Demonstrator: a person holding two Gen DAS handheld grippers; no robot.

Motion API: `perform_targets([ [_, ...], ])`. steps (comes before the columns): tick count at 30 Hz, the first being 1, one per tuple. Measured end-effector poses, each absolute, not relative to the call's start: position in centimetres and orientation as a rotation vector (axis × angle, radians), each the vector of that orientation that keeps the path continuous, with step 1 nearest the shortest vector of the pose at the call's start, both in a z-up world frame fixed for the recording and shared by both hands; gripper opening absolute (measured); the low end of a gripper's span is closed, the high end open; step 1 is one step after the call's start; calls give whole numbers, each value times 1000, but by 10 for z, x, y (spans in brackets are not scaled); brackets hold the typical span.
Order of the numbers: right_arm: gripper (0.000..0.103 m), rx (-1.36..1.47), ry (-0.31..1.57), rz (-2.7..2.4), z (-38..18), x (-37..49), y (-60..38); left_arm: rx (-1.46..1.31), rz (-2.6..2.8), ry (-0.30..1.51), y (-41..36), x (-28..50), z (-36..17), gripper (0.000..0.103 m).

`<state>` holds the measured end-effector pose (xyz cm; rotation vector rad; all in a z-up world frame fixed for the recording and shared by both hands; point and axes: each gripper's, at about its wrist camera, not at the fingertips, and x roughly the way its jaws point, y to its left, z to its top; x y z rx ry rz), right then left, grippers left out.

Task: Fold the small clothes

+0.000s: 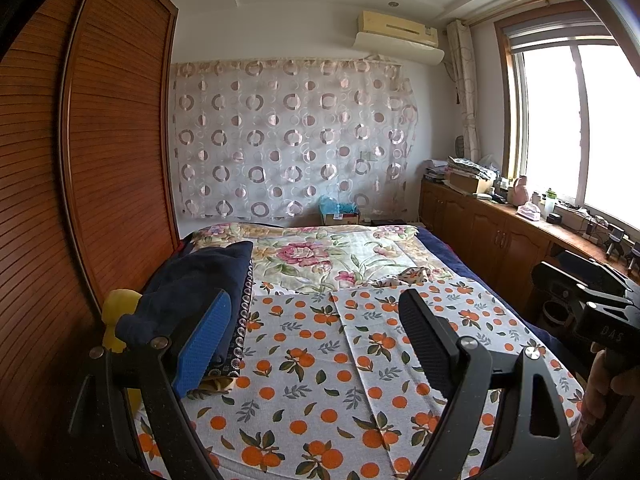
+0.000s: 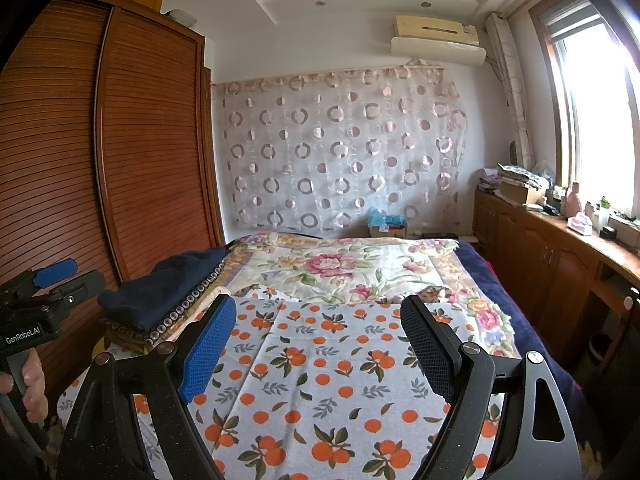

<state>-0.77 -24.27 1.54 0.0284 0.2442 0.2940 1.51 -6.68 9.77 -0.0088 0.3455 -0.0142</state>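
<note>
Hovering wide open and empty, the left tongs point(image 1: 316, 344) and right tongs point(image 2: 320, 348) hang above the orange-print cloth point(image 1: 320, 380), spread flat below for folding; folded clothes point(image 1: 200, 280) are stacked leftward.

Two grippers: left gripper point(image 1: 316, 322), right gripper point(image 2: 320, 324). One bed point(image 2: 476, 264). One orange-print cloth point(image 2: 320, 364), below both grippers. One clothes stack point(image 1: 200, 300), left of them, topped by one navy garment point(image 1: 192, 280). One wardrobe point(image 2: 152, 152), far left. One window point(image 1: 580, 128), right.
</note>
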Motion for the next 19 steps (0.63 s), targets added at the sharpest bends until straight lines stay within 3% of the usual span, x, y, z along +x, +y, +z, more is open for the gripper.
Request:
perform_targets([
  [19,86,26,245,297,17,-6,-244,-8,-13,346,-67,15,97,86],
])
